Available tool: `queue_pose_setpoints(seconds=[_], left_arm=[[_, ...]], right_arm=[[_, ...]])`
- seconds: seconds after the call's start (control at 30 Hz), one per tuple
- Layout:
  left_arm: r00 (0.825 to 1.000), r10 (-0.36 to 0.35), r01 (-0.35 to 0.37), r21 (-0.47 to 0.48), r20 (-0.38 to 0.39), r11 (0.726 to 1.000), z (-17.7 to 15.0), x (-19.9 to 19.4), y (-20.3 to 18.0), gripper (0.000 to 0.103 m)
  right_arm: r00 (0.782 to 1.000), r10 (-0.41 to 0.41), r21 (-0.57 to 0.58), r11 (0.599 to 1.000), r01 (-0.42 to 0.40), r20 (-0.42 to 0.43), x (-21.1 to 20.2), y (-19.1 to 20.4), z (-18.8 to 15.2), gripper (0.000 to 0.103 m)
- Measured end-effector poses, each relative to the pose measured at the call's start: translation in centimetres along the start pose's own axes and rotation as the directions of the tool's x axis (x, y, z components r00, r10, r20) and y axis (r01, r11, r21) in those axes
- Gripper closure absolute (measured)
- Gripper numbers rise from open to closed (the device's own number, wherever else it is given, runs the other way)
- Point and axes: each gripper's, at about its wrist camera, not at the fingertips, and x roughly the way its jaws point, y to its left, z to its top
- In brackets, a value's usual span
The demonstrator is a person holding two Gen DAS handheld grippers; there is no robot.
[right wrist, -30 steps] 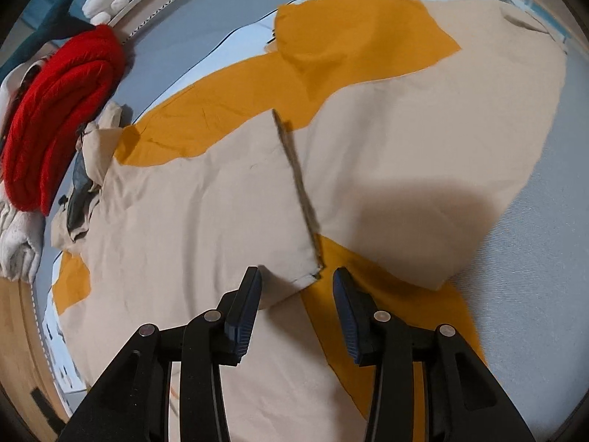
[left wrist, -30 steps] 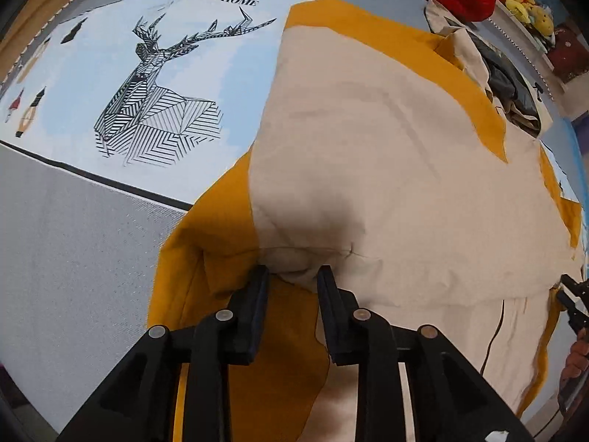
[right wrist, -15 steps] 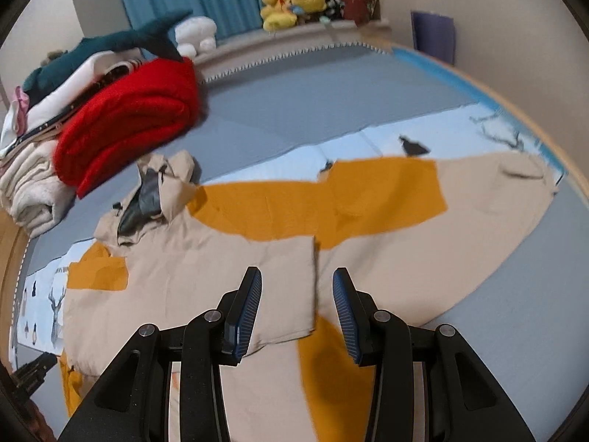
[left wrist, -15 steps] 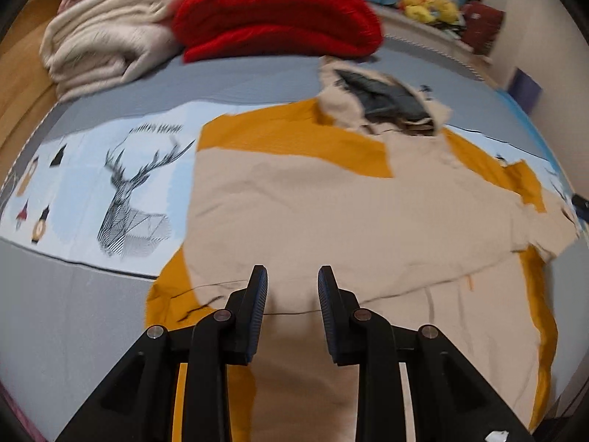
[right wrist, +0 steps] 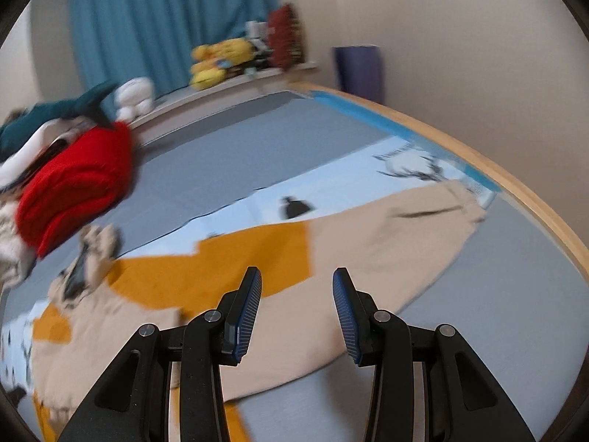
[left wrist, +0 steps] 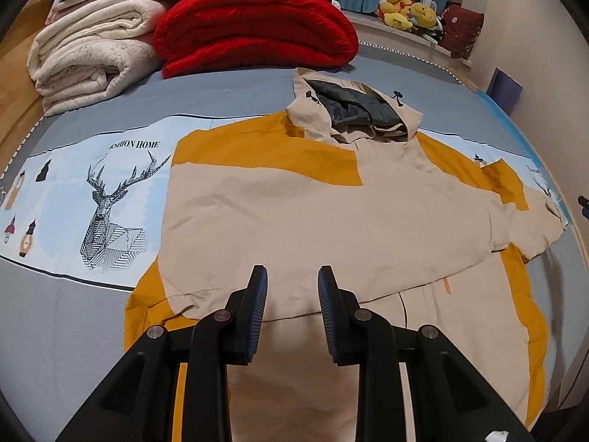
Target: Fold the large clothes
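Note:
A large beige and mustard hooded jacket (left wrist: 313,213) lies flat on the bed, hood (left wrist: 353,110) at the far side. One sleeve is folded across its body. My left gripper (left wrist: 291,283) is open and empty, raised above the jacket's near part. In the right wrist view the jacket's other sleeve (right wrist: 390,243) stretches out to the right over the bed. My right gripper (right wrist: 297,287) is open and empty, above that sleeve. The right view is blurred.
A grey bedspread with a pale blue deer-print band (left wrist: 106,202) lies under the jacket. A folded red blanket (left wrist: 254,29) and cream blankets (left wrist: 88,55) are stacked at the far side. Plush toys (left wrist: 408,11) sit on a ledge. The bed's wooden edge (right wrist: 515,184) runs at right.
Both grippers have lifted away from the jacket and tilted up, so the whole bed shows. The sleeve edges they were at now lie flat on the jacket.

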Motion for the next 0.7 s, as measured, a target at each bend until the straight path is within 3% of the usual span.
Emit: queue_pose_setpoints(seconds=[0.2,0.33,0.7], left_arm=[[1.000,-0.007,0.007,0.004,-0.010,1.000,0.3,0.7,0.2,0.077],[1.000,-0.002,0.002,0.009,-0.022,1.000,0.4,1.4,0.3,0.077],[0.999,-0.016,0.016,0.002,-0.048,1.000,0.5,2.8,0.5,0.077]], right_arm=[[0.997,-0.060,0.232,0.970,0.067,-0.040,4.1,-8.9,0.5,0.062],[0.997,-0.028,0.330,0.943,0.051,-0.073,6.9,-12.8,0.3,0.063],[0.982,-0.001,0.429,0.899,0.083,-0.187,13.2,-15.8,-2.4,0.062]])
